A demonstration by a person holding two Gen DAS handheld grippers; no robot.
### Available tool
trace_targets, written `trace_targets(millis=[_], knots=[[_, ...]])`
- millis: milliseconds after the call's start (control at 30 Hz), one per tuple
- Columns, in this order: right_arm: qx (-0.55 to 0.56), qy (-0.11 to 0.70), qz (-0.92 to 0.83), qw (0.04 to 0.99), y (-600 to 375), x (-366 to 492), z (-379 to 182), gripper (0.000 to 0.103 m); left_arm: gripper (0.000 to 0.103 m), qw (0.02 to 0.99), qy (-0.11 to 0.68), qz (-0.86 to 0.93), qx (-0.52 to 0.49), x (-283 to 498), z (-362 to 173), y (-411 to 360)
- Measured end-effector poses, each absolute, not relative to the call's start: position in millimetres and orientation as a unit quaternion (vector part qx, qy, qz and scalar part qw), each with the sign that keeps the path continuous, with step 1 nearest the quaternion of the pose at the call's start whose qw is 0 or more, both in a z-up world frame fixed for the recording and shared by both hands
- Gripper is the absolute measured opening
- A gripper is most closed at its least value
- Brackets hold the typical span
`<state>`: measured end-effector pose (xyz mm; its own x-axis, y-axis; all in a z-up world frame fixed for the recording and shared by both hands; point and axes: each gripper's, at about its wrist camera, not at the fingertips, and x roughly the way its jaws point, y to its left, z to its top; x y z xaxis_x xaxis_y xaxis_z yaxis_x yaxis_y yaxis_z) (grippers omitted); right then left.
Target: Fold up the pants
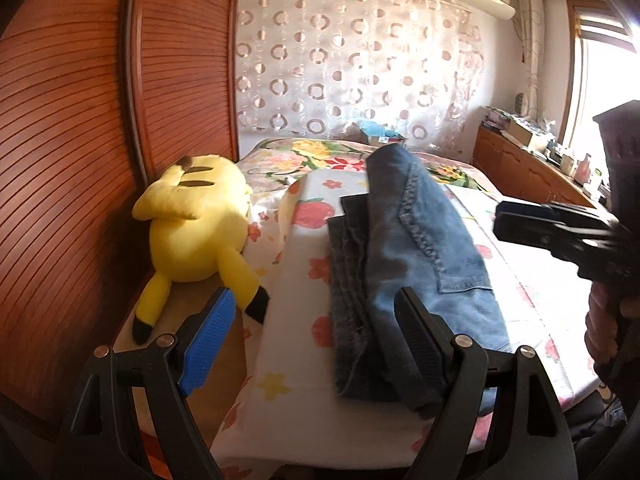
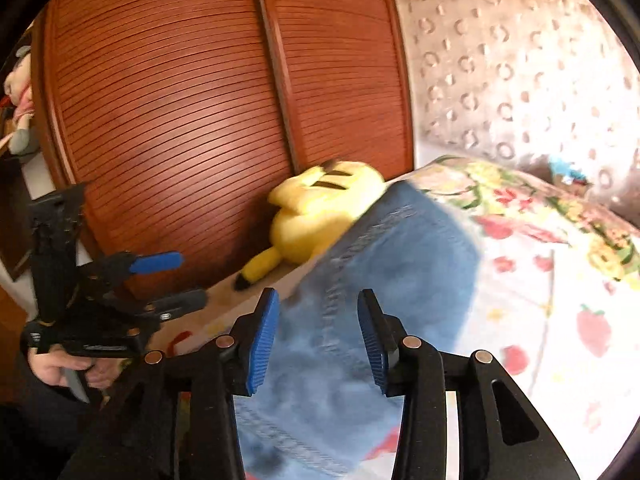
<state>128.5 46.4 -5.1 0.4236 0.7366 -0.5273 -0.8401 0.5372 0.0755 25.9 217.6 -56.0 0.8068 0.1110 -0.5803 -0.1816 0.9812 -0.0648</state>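
My pads [image 2: 262,340] are ribbed blue rubber; the pants [image 1: 420,248] at twelve o'clock are matt denim, beside slatted glossy wood [image 2: 180,120].

A: Where does the light originate?
B: Daylight enters through the window [image 1: 600,92] at far right, overexposing its pane and washing out the curtain [image 1: 352,60].
A: And image quality?
B: The left wrist view is sharp; the right wrist view shows motion blur across the jeans [image 2: 360,280] and bedding [image 2: 560,300]. Both show fisheye curvature and dark vignetted corners.
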Motion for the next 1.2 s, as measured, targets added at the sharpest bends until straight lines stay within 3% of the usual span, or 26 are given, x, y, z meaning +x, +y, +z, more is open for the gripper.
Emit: trace_targets(millis=[467, 867, 1200], knots=[[-0.159, 0.27, 0.406, 0.859, 64, 186, -11, 0.052, 0.082, 0.945, 0.325, 0.035, -0.023, 101, -47, 196], [-0.18, 0.307, 0.424, 0.833, 104, 225, -33, 0.069, 0.082, 0.93, 0.365, 0.04, -0.025, 169, -57, 221], [-0.143, 0.334, 0.424, 0.83, 86, 239, -25, 0.075, 0.082, 0.919, 0.392, 0.023, -0.035, 204, -79, 230]])
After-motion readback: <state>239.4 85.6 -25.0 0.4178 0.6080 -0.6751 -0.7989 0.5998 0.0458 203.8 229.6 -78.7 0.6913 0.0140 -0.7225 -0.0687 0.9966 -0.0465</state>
